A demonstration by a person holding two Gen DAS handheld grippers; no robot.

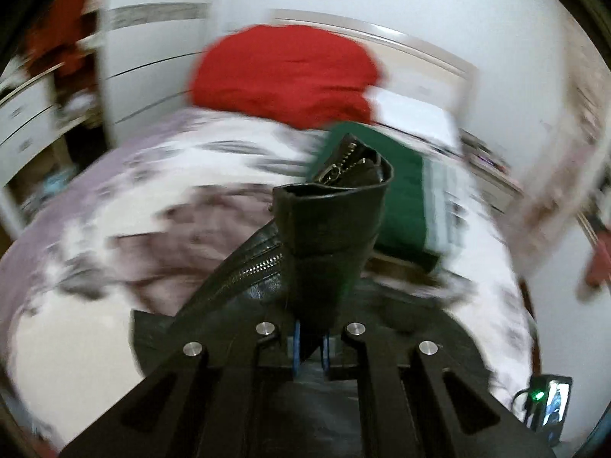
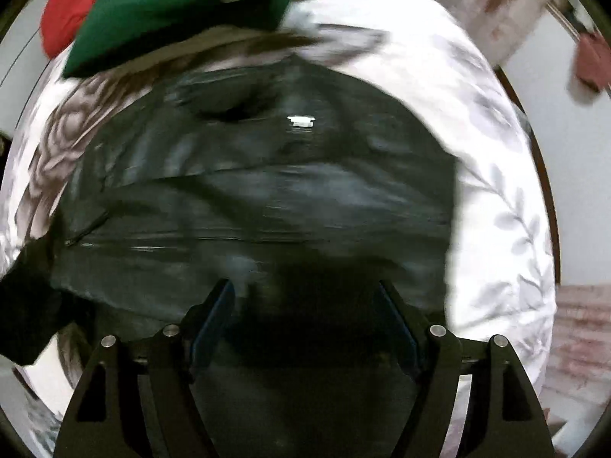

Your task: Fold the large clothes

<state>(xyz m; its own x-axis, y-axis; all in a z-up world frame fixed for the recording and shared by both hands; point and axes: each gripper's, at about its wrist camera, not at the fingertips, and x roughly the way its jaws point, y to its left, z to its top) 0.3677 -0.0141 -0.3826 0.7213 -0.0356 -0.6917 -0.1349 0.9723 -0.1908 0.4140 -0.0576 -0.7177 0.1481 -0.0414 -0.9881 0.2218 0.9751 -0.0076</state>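
A black leather jacket (image 2: 267, 175) lies spread on a floral bedspread (image 2: 496, 198). My left gripper (image 1: 311, 343) is shut on a zippered sleeve cuff of the jacket (image 1: 332, 213), which stands up in front of the camera above the bed. My right gripper (image 2: 305, 324) is open, its fingers (image 2: 214, 316) wide apart just above the near part of the jacket's body, with nothing between them. Both views are motion-blurred.
A folded green garment (image 1: 401, 198) lies on the bed beyond the jacket, also in the right wrist view (image 2: 179, 11). A red pile (image 1: 282, 76) sits at the bed's head. White drawers (image 1: 23, 122) stand left. A small device with a green light (image 1: 546, 400) is at lower right.
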